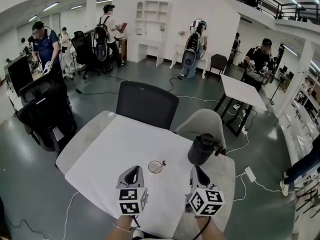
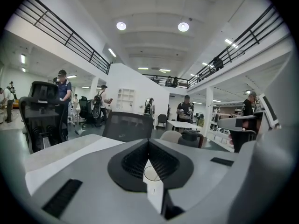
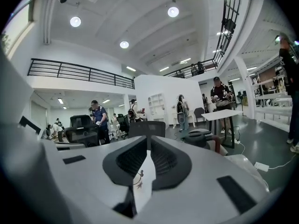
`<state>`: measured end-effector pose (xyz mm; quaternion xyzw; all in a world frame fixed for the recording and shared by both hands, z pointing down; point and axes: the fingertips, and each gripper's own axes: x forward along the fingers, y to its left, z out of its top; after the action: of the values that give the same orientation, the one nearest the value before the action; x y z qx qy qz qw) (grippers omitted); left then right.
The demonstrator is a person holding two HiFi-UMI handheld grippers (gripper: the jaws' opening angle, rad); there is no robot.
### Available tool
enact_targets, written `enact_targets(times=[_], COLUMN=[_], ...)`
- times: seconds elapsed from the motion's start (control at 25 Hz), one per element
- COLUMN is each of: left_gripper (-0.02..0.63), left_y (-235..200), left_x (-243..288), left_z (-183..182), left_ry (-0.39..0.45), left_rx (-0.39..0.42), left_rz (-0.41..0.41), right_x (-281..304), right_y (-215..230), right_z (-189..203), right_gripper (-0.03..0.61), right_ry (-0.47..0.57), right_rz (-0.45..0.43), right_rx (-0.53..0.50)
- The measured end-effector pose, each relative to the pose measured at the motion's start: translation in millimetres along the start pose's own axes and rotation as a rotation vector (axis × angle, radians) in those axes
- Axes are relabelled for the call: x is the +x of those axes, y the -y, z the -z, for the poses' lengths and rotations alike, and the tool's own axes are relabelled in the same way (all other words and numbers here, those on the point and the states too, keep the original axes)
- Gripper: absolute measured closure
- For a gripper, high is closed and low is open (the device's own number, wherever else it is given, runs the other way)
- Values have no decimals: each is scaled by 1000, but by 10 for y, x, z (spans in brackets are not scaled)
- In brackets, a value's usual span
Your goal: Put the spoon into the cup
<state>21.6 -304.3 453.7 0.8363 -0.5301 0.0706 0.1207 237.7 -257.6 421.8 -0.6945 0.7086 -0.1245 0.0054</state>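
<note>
A clear glass cup (image 1: 155, 167) stands on the white table (image 1: 110, 149), a little in front of and between both grippers. A small dark piece (image 1: 163, 162) shows at its right rim; whether it is the spoon is too small to tell. My left gripper (image 1: 133, 170) hovers just left of the cup, jaws together and empty. My right gripper (image 1: 196, 169) hovers to the cup's right, its jaws also together with nothing in them. The cup's rim (image 2: 152, 173) shows through the gap below the left gripper's (image 2: 148, 142) tips. Under the right gripper's (image 3: 148, 139) tips the cup rim (image 3: 136, 181) shows too.
A dark lidded jug (image 1: 202, 149) stands at the table's far right, beyond my right gripper. A black mesh chair (image 1: 146, 104) and a pale chair (image 1: 202, 124) sit behind the table. A power strip (image 1: 250, 174) lies on the floor at right. People stand around the room.
</note>
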Motion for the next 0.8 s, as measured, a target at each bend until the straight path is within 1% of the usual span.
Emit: enact_targets(times=[0.16, 0.28, 0.56, 0.8], left_gripper=[595, 595, 595, 595], left_y=[34, 50, 78, 76], left_x=[-30, -58, -64, -58], left_z=[-137, -192, -246, -270], left_ry=[32, 47, 58, 72], left_rx=[14, 19, 19, 21], left_rz=[3, 8, 9, 15], right_x=[-108, -155, -159, -123], right_y=[45, 52, 29, 20], right_z=[-115, -152, -169, -123], right_gripper=[546, 546, 548, 548], right_ry=[32, 44, 35, 17], right_rz=[16, 17, 28, 20], right_rx=[-4, 3, -41, -16])
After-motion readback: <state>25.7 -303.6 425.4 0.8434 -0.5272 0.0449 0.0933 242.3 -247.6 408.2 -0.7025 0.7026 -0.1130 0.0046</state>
